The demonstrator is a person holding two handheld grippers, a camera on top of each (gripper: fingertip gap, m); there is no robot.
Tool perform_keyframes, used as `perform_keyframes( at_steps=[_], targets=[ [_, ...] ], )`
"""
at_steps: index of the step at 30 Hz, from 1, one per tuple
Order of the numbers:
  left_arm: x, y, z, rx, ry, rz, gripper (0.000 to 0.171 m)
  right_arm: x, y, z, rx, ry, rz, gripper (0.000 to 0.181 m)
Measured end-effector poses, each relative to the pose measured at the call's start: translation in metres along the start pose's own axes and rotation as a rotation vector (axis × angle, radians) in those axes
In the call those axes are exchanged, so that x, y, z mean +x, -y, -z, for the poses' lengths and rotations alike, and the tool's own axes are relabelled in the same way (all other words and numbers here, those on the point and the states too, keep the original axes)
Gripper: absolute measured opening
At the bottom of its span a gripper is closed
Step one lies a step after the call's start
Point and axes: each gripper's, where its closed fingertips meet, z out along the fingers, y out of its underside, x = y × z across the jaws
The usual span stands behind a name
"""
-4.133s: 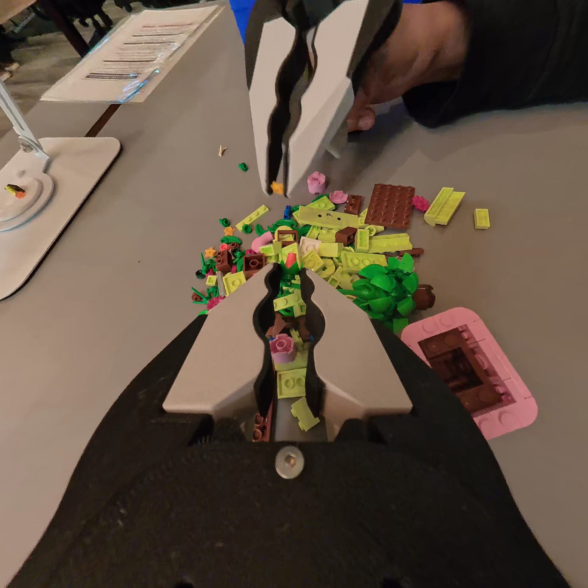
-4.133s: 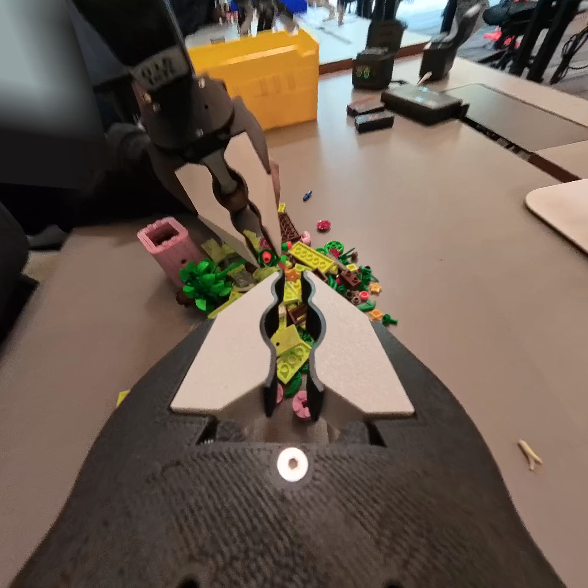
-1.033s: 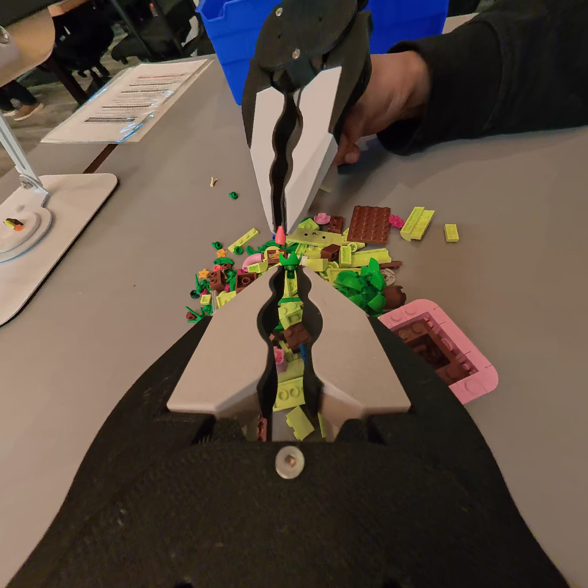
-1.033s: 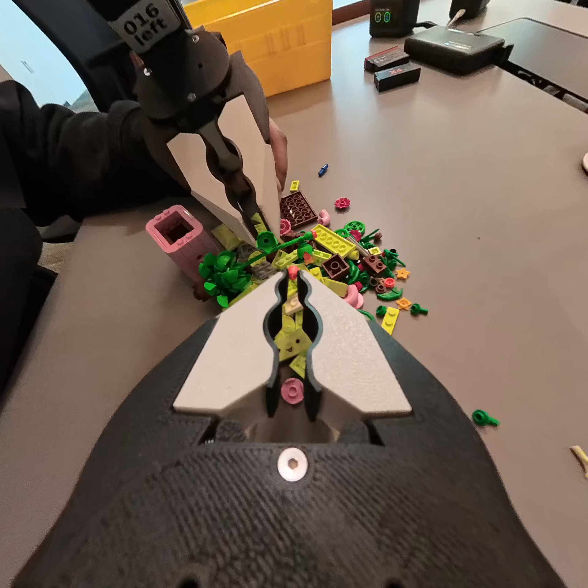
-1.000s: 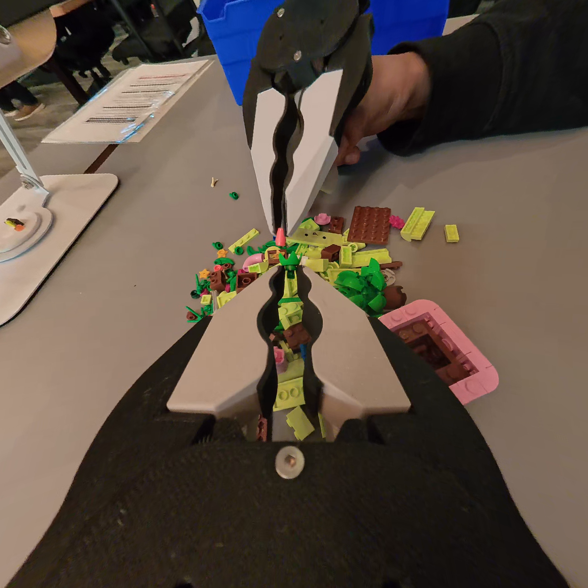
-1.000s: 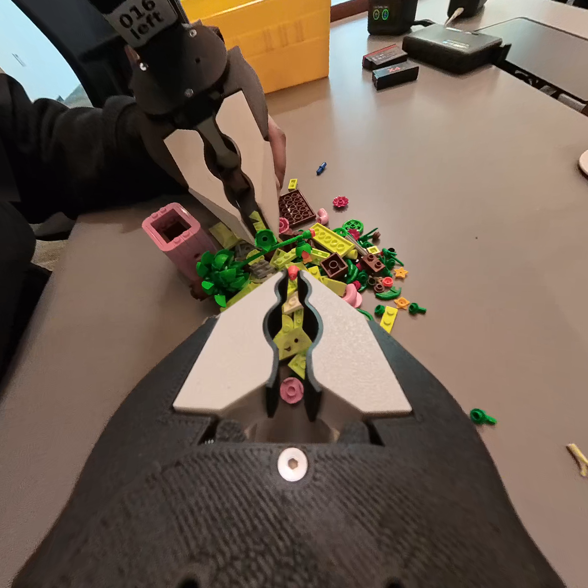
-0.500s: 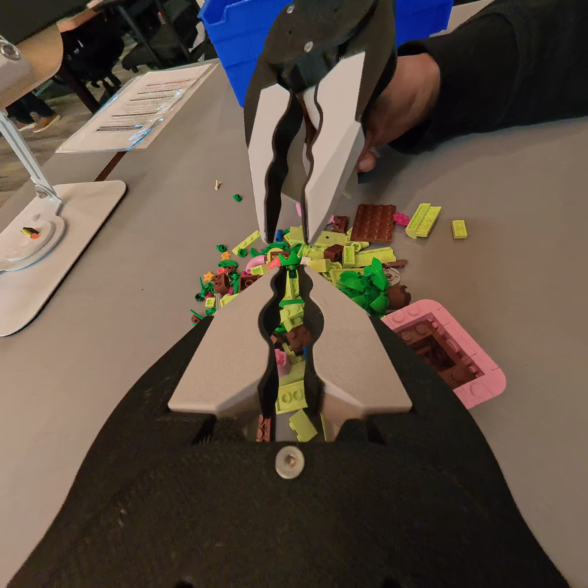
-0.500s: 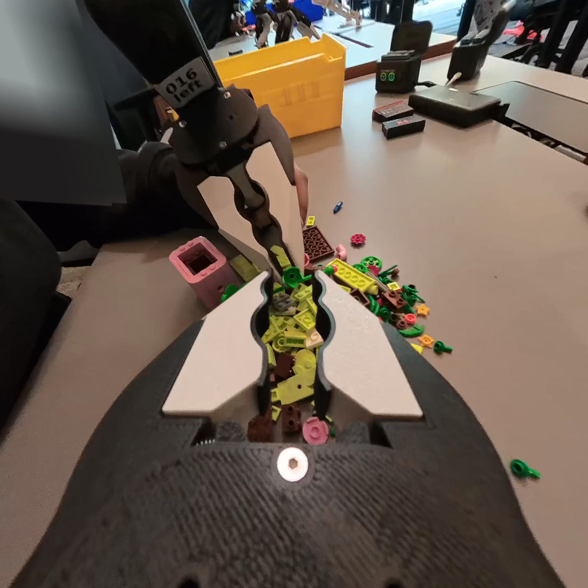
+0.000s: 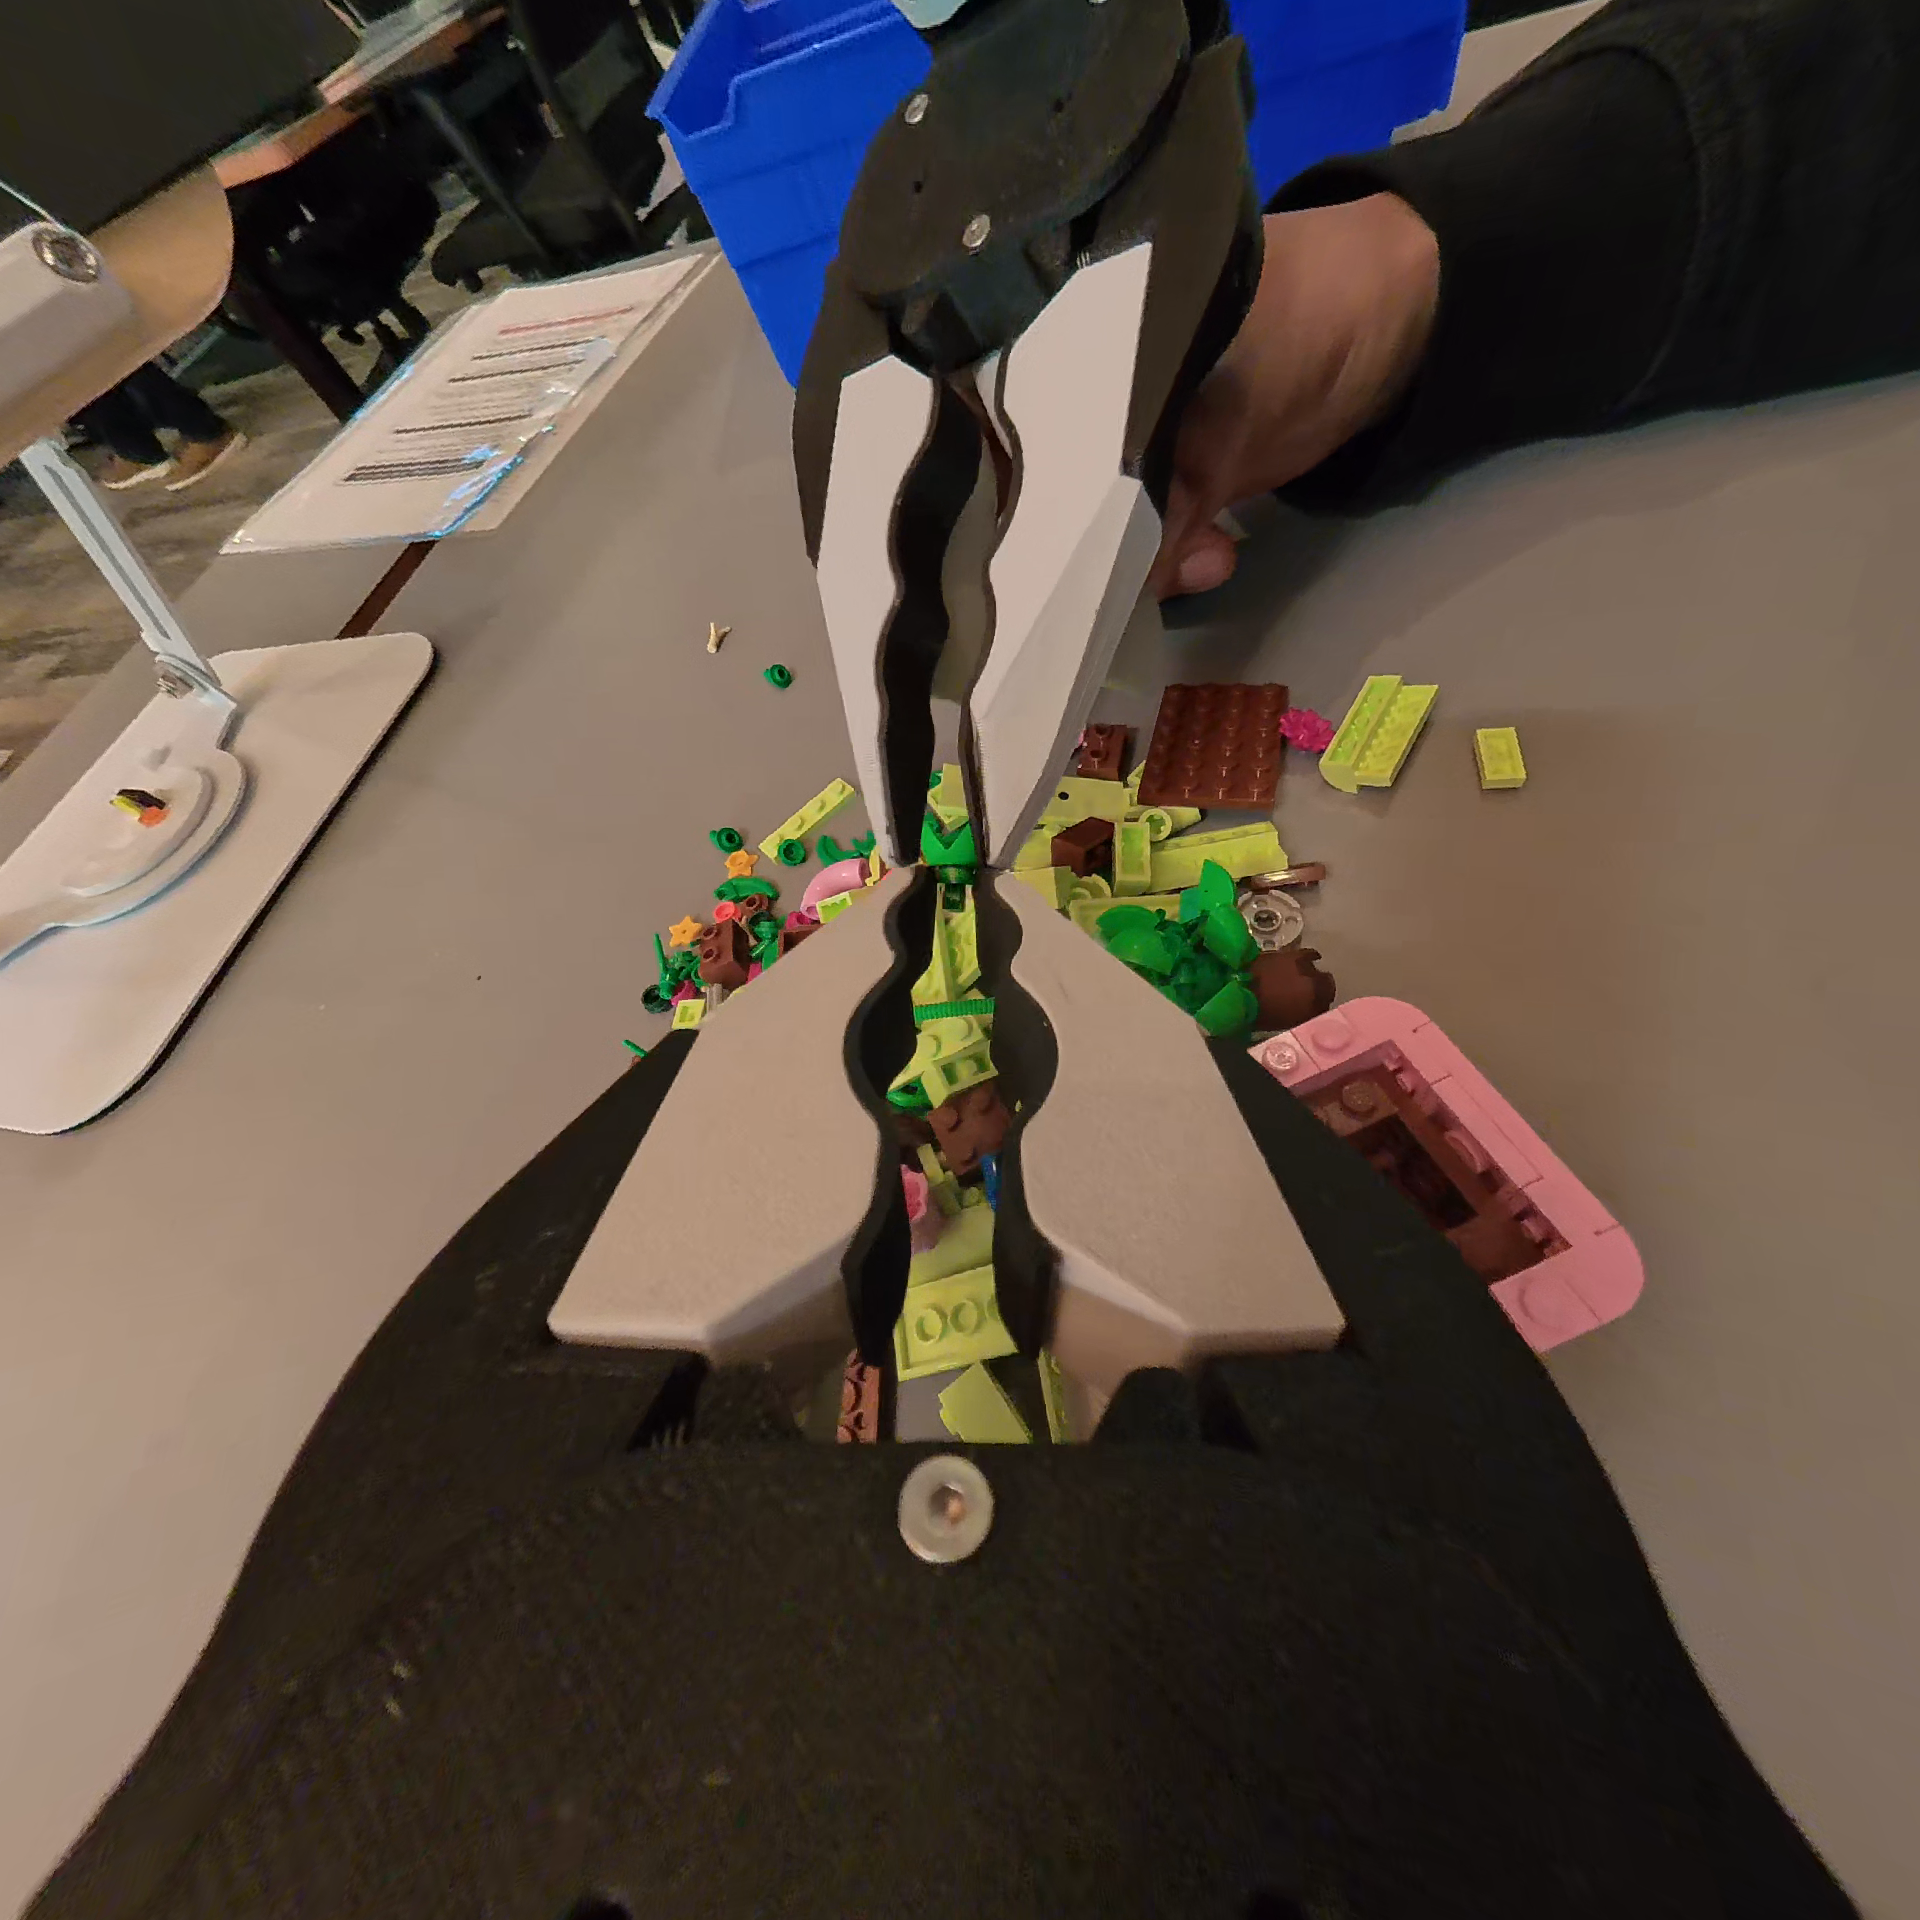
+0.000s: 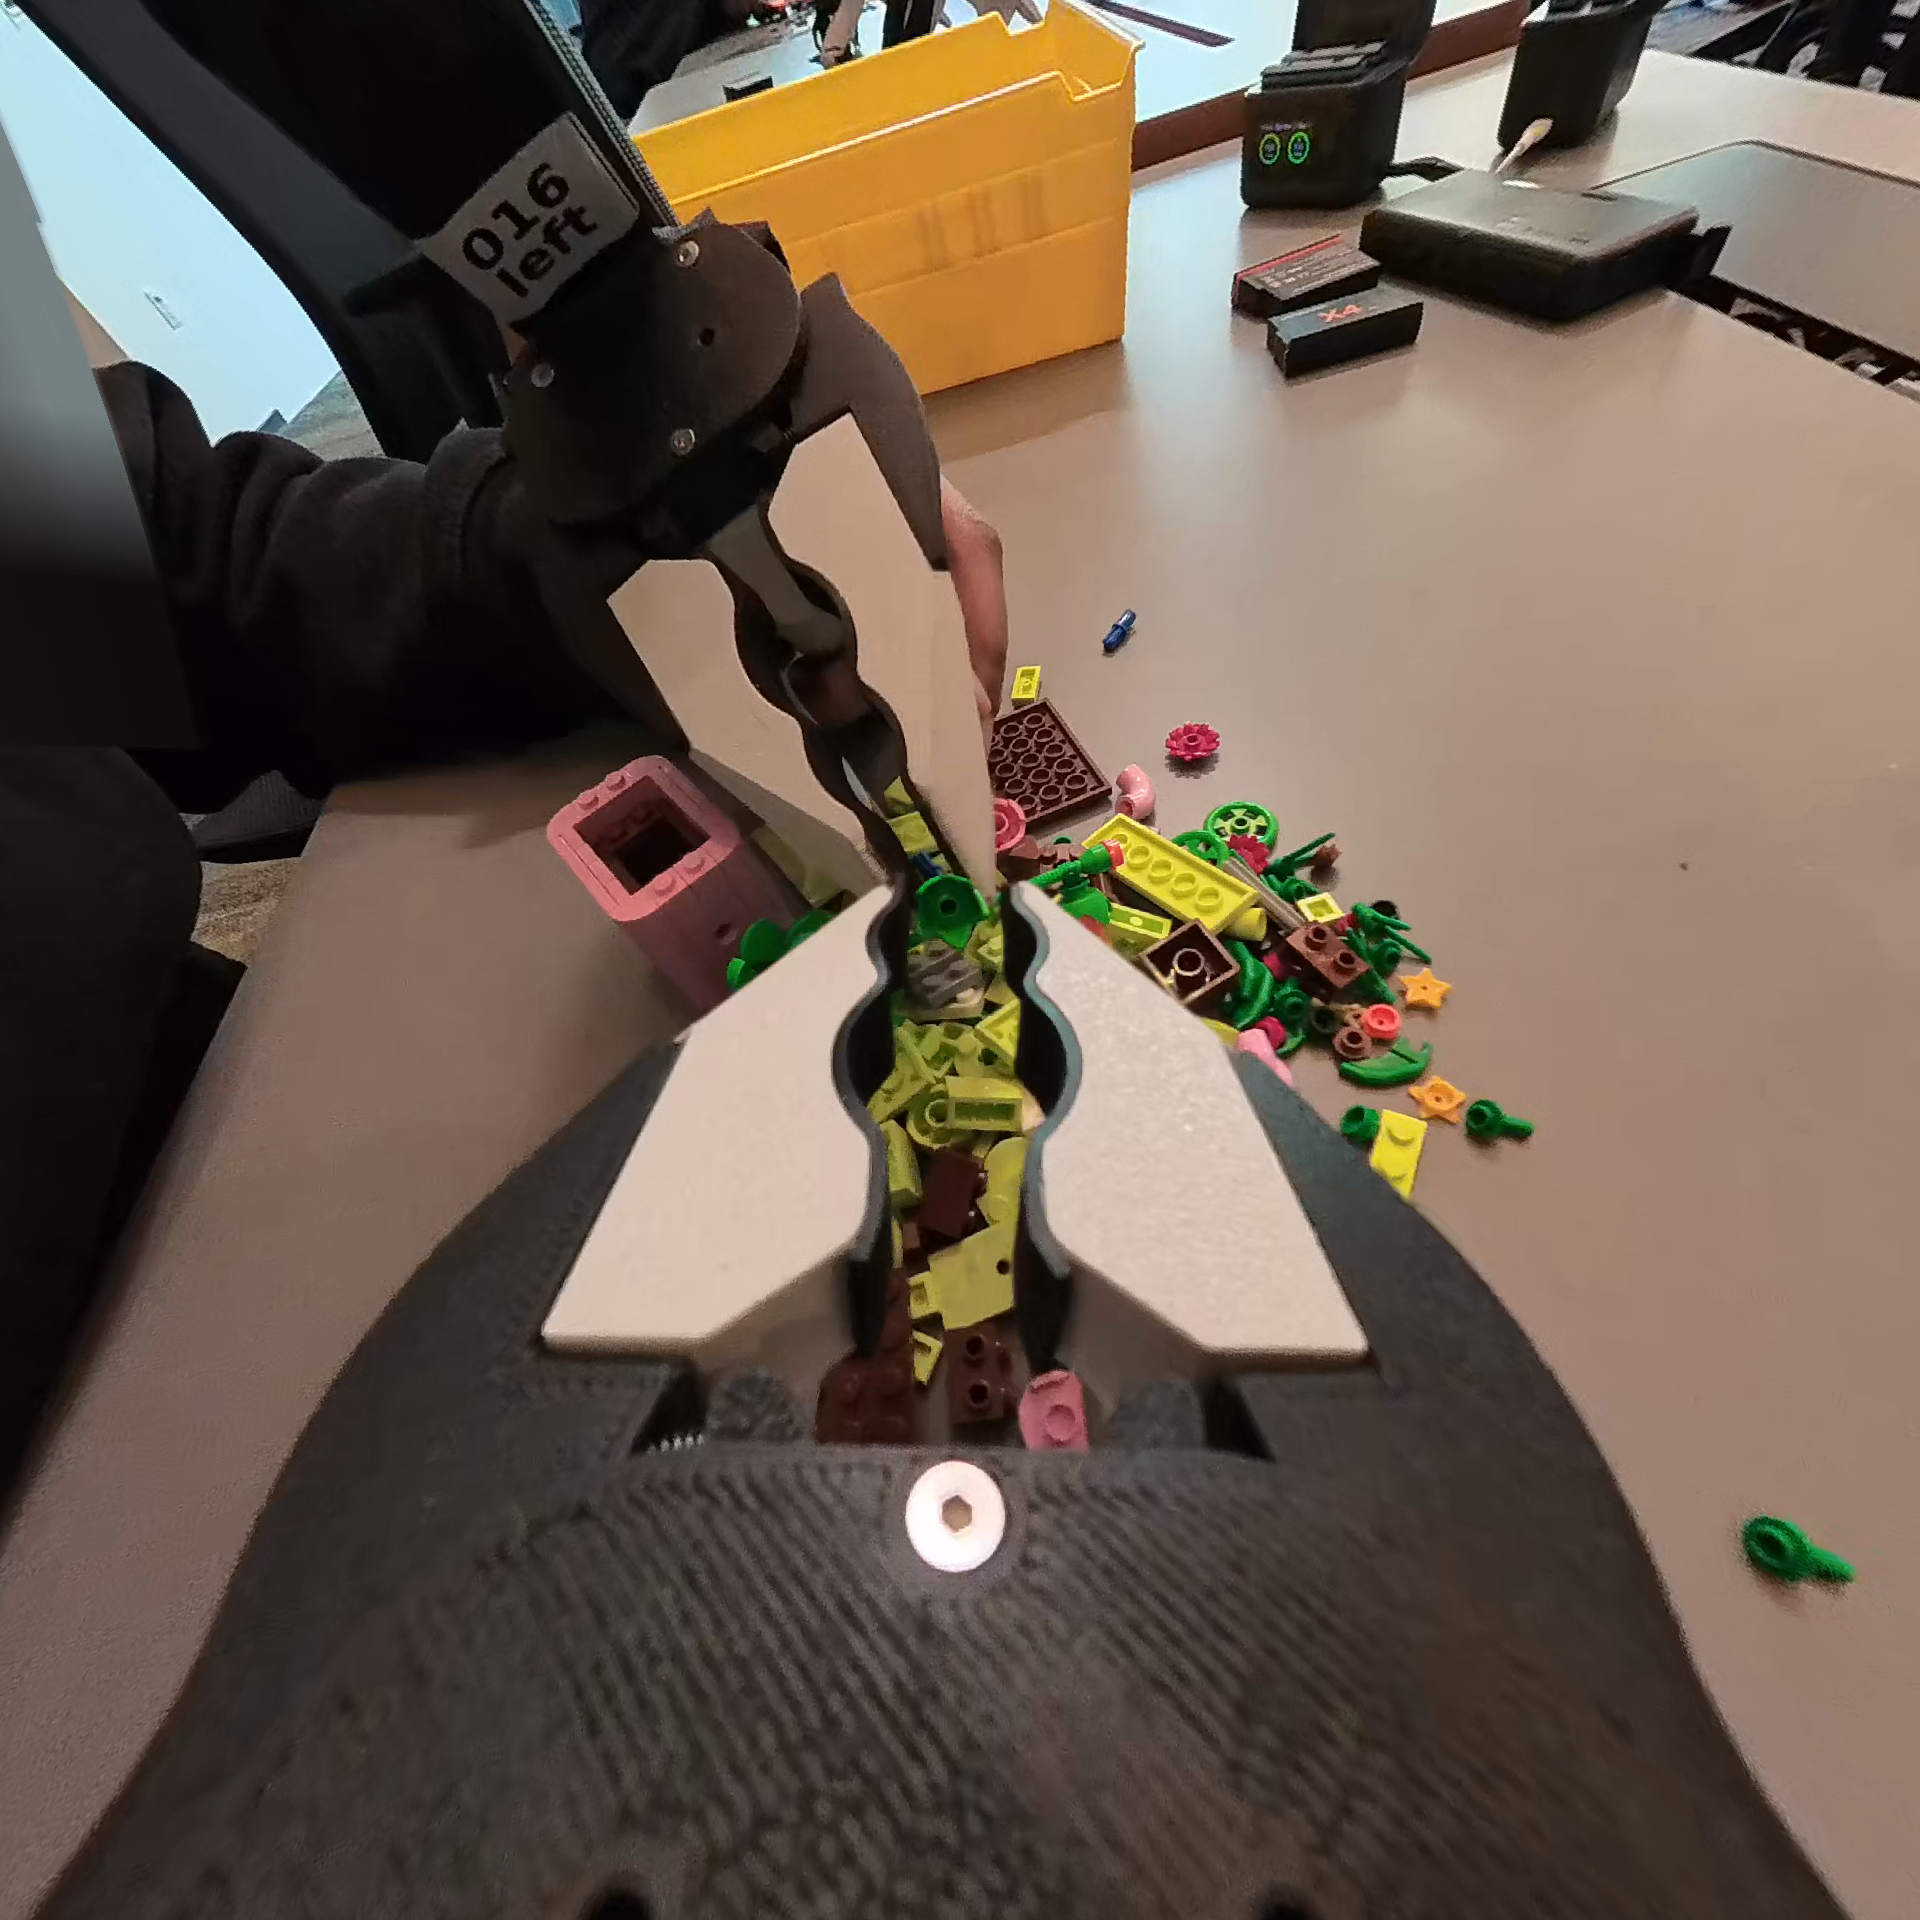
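We've dropped the right gripper [image 10: 951, 902], tips parted narrowly around a green stem piece [image 9: 948, 844] held in the left gripper [image 9: 953, 881] (over the brick pile [image 10: 1195, 935], pink box [image 9: 1455, 1153] right).

Pile: brick pile [image 9: 1132, 862] mid-table [image 9: 416, 1039], between both grippers.
Box: open brick box [image 9: 1455, 1153] right of pile.
Bin: storage bin [image 10: 935, 187] behind.
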Motion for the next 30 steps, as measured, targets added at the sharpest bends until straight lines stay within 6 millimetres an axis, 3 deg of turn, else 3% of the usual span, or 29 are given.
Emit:
perform_keyframes(
  at_steps=[16,24,30],
  targets=[
    [0.001,0.003,0.004,0.034,-0.005,-0.006,0.006,0.0,0.007,0.006,0.054,0.034,-0.045,0.01],
    [0.006,0.025,0.018,0.198,-0.117,0.118,0.005,-0.018,0.019,0.013,0.145,0.121,0.049,0.01],
    [0.01,0.026,0.019,0.206,-0.15,0.128,0.002,-0.022,0.021,0.013,0.159,0.136,0.061,0.01]
  ],
)
